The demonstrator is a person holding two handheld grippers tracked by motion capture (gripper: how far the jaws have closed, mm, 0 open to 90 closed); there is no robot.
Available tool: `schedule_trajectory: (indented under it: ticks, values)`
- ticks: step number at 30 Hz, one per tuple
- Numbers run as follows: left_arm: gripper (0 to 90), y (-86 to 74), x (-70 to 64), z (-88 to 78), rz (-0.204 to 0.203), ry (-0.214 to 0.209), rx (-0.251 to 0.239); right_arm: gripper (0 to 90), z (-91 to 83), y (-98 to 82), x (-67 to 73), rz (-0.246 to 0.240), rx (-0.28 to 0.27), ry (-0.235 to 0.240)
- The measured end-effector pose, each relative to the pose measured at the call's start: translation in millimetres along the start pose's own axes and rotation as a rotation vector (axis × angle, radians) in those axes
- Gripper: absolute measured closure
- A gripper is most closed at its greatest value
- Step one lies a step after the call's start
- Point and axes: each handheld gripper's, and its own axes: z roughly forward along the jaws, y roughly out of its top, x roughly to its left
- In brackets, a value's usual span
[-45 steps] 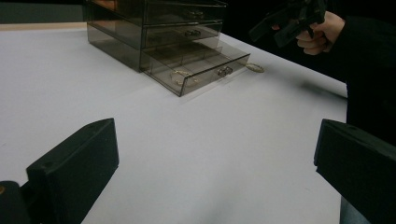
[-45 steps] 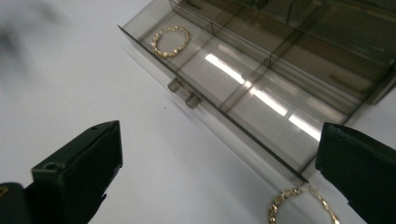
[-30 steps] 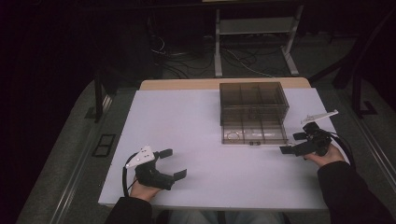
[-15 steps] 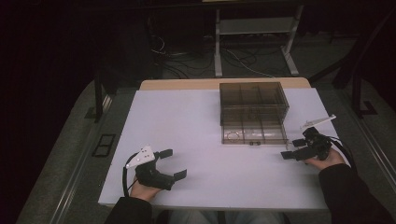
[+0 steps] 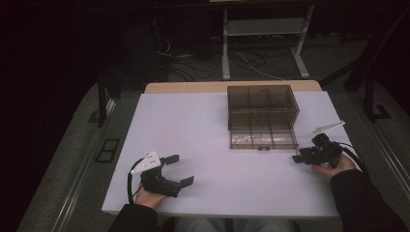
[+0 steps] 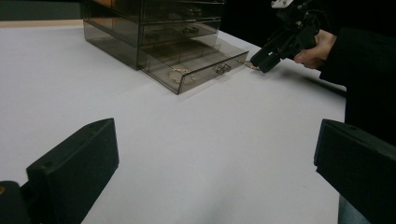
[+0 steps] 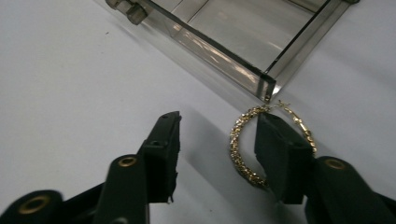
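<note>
Right tool (image 7: 215, 140) has just been closing on the gold hoop earring (image 7: 243, 151) lying on the counter by the open drawer's (image 7: 243, 51) front corner — one jaw stands inside the ring, no pinch yet. Next, I'd say: squeeze, lift into that drawer. Left tool (image 5: 174, 169) idles — jaws wide.

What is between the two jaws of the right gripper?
In the right gripper view, the near side of a gold hoop earring lies between the jaws of the right gripper, beside bare table. The jaws have just been closing.
</note>
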Motion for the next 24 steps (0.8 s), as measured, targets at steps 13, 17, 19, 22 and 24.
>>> schedule_trajectory:
  ticks: [13, 17, 19, 22, 24]
  values:
    - [0.0, 0.0, -0.3, 0.3, 0.000, -0.007, 0.000, 81.6, -0.8, -1.7, 0.3, -0.024, 0.005, -0.059]
    - [0.0, 0.0, -0.2, 0.3, -0.001, -0.006, 0.000, 83.9, -0.8, -1.1, 3.5, -0.044, 0.022, -0.083]
    - [0.0, 0.1, -0.5, 0.3, -0.001, -0.007, 0.000, 84.4, -1.0, -0.8, 1.4, -0.040, 0.022, -0.074]
    - [0.0, 0.1, -0.3, -0.1, -0.001, -0.006, -0.002, 84.7, -1.4, -0.9, -1.0, -0.019, 0.020, -0.060]
    - [0.0, 0.1, -0.2, -0.2, -0.004, -0.006, -0.004, 84.8, -1.8, -0.8, -0.8, -0.019, 0.021, -0.062]
